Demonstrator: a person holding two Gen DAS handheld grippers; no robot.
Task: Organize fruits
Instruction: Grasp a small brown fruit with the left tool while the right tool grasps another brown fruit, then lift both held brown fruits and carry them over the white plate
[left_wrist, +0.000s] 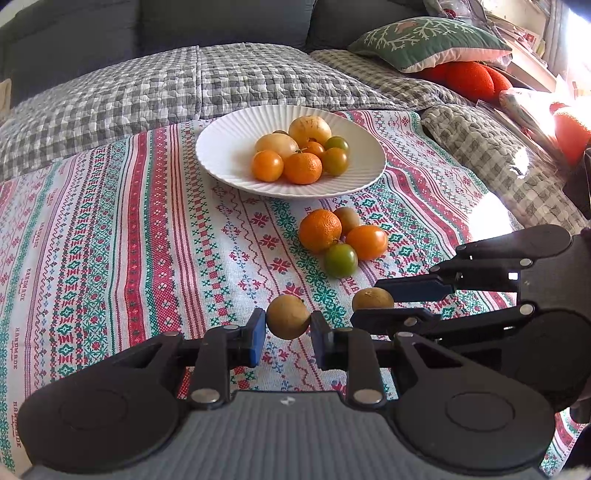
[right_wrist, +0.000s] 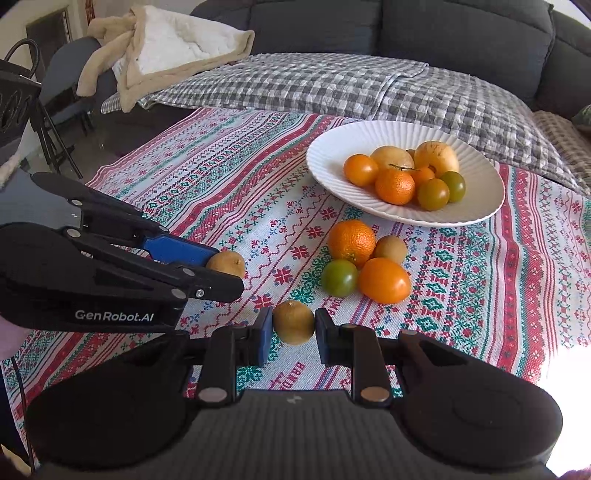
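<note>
Fruits: two small brown fruits are clamped in the tongs, one in each; the rest are shared between the white plate and the patterned cloth in front of it.

Left wrist view, left gripper (left_wrist: 288, 328): clenched on a small brown fruit (left_wrist: 288, 316), pinched at its sides between the blue pads; it appears raised just off the patterned cloth (left_wrist: 110, 229), though contact below cannot be settled.

Left wrist view, right gripper (left_wrist: 369, 301): seen from the side, closed on a second brown fruit (left_wrist: 372, 298), part of which is covered by the lower finger.

Left wrist view, plate (left_wrist: 221, 155): a heap of orange, yellow and green fruits is held there, judged to be the collecting place.

Left wrist view, loose cluster (left_wrist: 341, 242): four fruits lie touching on the cloth, between plate and grippers, judged still to be moved.

Right wrist view, right gripper (right_wrist: 293, 328): clamped on its brown fruit (right_wrist: 293, 322), gripped across the middle so it cannot roll.

Right wrist view, left gripper (right_wrist: 221, 273): closed on the other fruit (right_wrist: 227, 263), largely hidden behind the fingers.

Hidden: the fruits at the back of the plate's heap cannot be counted; the near right corner is washed out by glare.
</note>
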